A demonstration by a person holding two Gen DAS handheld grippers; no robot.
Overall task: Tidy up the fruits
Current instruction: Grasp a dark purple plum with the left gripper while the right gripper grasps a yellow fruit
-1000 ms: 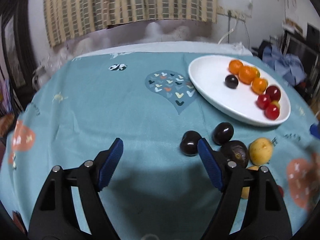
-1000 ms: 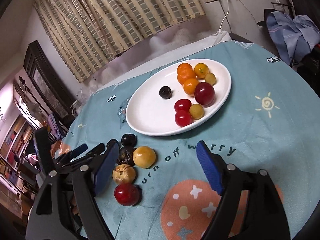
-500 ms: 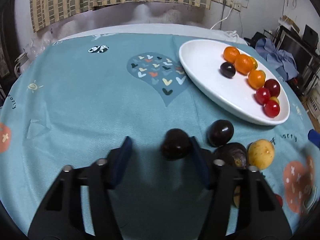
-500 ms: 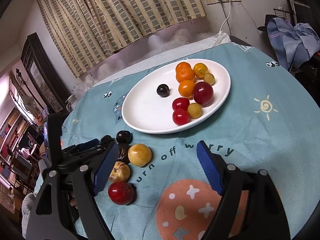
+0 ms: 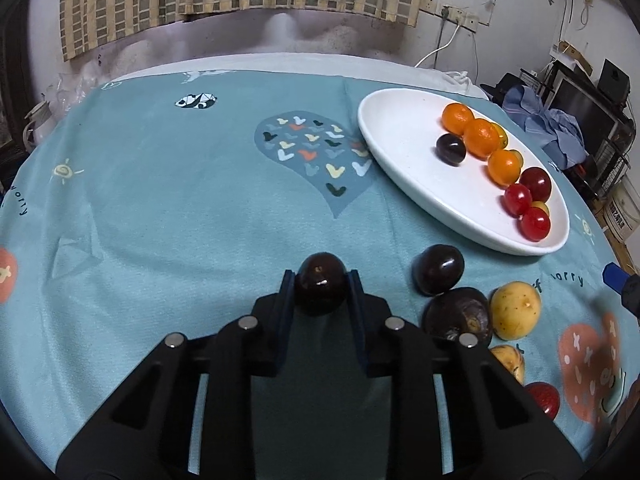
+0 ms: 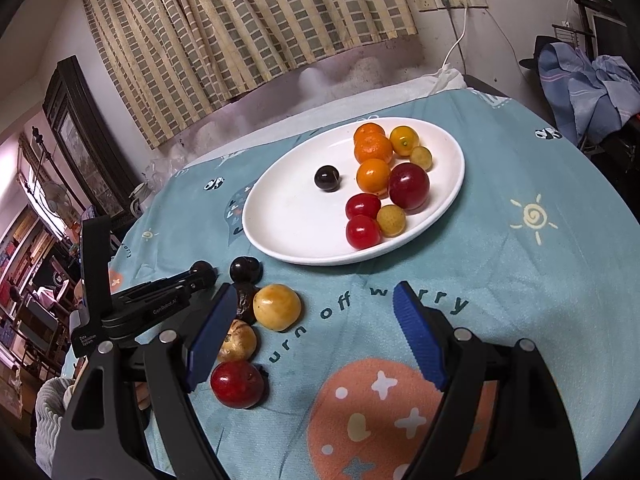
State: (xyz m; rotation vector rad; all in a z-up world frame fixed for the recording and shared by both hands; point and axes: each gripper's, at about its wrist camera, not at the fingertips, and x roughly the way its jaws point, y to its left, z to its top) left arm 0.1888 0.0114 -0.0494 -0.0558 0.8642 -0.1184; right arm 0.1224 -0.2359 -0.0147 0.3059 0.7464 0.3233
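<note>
Behind right tool (image 6: 312, 334), half-hidden wrinkled fruit (image 6: 245, 300)

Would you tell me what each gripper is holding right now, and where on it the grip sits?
The left gripper pinches a dark plum across its two sides. The right gripper holds nothing.

A teal tablecloth (image 5: 168, 200) covers the table, printed with a heart patch (image 5: 316, 156), a sun (image 6: 534, 216) and an orange circle with stars (image 6: 384, 412). A checked curtain (image 6: 248, 20) hangs behind. A wall socket (image 6: 452, 0) carries a white cable (image 6: 456, 44). Blue clothing (image 6: 584, 84) lies heaped at the right. A dark framed cabinet (image 6: 84, 140) stands at the left.
</note>
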